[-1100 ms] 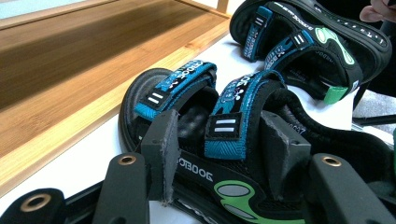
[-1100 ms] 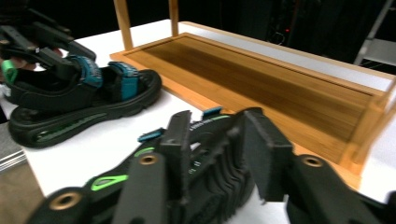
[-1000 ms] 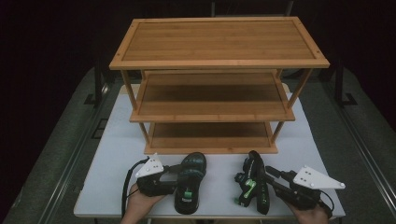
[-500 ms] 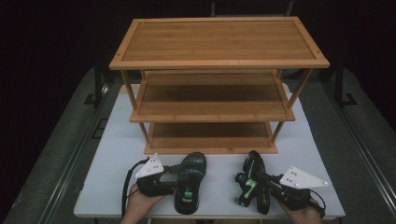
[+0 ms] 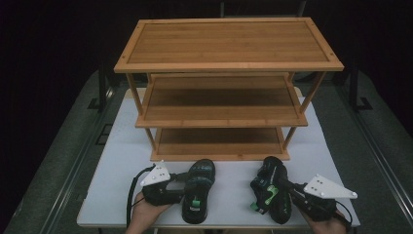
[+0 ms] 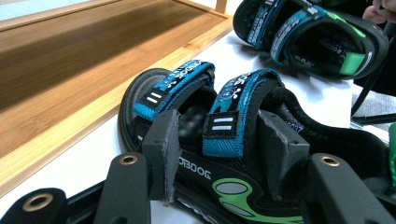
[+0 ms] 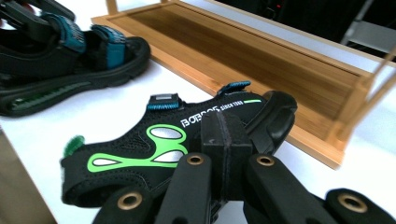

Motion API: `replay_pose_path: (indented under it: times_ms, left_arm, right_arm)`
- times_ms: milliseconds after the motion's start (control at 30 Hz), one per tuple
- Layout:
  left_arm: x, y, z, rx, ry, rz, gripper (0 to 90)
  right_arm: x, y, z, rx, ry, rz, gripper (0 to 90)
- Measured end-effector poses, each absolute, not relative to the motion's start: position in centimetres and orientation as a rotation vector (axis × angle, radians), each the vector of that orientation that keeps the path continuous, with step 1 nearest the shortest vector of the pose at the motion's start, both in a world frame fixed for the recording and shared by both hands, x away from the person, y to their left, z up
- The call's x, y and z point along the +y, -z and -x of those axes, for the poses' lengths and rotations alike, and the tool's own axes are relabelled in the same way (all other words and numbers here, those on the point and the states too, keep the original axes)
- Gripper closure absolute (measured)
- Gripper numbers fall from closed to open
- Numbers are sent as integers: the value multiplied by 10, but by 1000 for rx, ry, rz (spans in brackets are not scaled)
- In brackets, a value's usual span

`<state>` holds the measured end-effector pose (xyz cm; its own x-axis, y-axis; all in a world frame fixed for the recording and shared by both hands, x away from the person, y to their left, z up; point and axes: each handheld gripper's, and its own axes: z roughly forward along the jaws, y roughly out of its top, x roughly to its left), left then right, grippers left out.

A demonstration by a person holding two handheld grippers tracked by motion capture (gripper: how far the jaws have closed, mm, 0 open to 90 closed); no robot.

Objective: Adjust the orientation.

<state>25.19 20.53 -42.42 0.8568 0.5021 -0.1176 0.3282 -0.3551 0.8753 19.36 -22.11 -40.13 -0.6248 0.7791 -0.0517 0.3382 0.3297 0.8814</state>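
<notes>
Left sandal [image 6: 210, 140] – left jaws straddle it, wide; right sandal [image 7: 177, 144] – right jaws clamped together, grip hidden.

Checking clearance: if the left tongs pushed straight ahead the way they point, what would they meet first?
Probably the left sandal: its side wall and straps already sit between the open left tongs, though contact depth is unclear.

Both handheld grippers are black. The left gripper [image 5: 181, 187] and right gripper [image 5: 285, 186] each carry a pale grey three-cornered plate dotted with small holes. A black cable loops from the left one. Brass-ringed rivets stud the black jaw arms, which end in blocky, matte pads [image 6: 162, 140].
</notes>
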Motion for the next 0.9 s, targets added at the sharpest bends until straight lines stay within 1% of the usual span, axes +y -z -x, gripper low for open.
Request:
replay_pose_path:
  times_ms: [367, 533, 733, 900]
  left_arm:
    - [205, 424, -252, 608, -206, -1975, 514]
    - [205, 424, -252, 607, -206, -1975, 514]
    - [205, 424, -251, 608, -207, -1975, 514]
    - [204, 423, -251, 610, -217, -1978, 512]
  right_arm:
    - [-233, 403, -194, 2100, -1152, -1036, 881]
    - [-247, 406, -197, 2078, -1137, -1107, 881]
    - [-268, 417, -205, 2079, -1111, -1225, 871]
    - [-281, 422, -210, 2073, -1127, -1292, 807]
